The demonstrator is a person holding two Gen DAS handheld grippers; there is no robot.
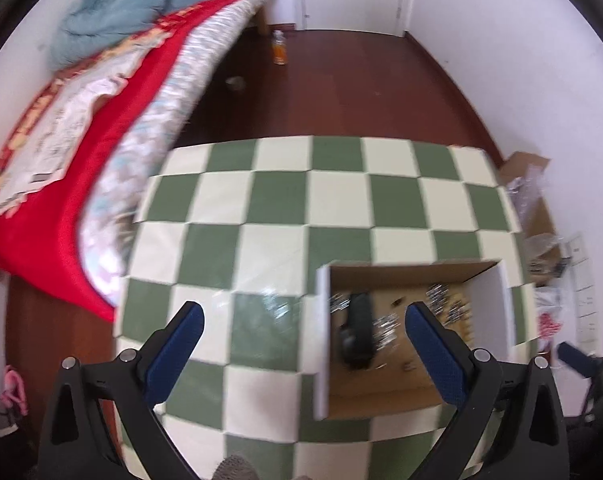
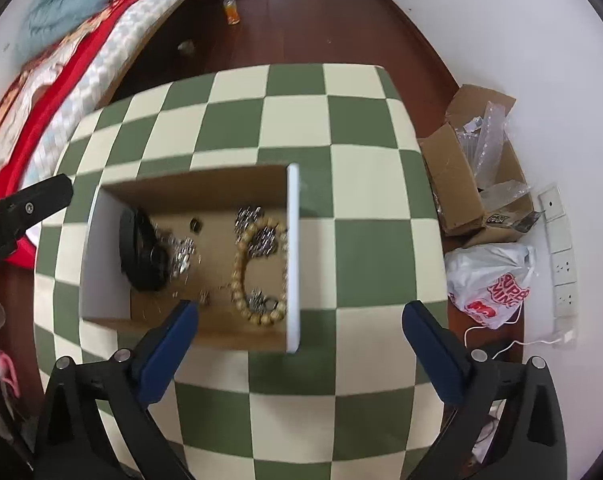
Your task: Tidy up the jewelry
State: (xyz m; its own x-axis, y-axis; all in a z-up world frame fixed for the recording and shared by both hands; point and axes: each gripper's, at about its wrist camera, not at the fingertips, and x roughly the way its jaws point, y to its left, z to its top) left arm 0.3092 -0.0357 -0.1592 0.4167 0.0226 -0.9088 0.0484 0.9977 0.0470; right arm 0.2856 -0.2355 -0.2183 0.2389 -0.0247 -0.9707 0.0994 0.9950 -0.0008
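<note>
**Loose jewelry in an open box, both grippers empty above it**

On the green-and-cream checkered tabletop [image 2: 365,128] sits a shallow open cardboard box with white side walls [image 2: 293,256], and all the jewelry visible lies on its brown floor. Against the left wall rests a black strap-like band, probably a watch [image 2: 139,252]; blur keeps me from being sure. Beside it lies a small heap of silver-coloured metal pieces [image 2: 181,258]. Toward the right wall a bracelet of round tan wooden-looking beads [image 2: 239,268] curves in a loop, with more silver clusters [image 2: 261,238] touching it inside and at its near end.

The right gripper [image 2: 299,314] hovers over the box's near right corner, jaws spread wide, nothing between them. The left gripper [image 1: 301,314] hangs over the table with its right finger above the box, equally wide open and empty.

By my judgement everything here is light. The bead bracelet is likely limp, strung on cord: pinched across one stretch of beads it should lift, but the rest will dangle and may drag the silver pieces touching it. Round beads can roll out of flat pads, so a firm pinch across the strand seems wise. The silver clusters look small, hard and slippery, likely to scatter. The black band appears stiffest and easiest, best taken across its width.
</note>
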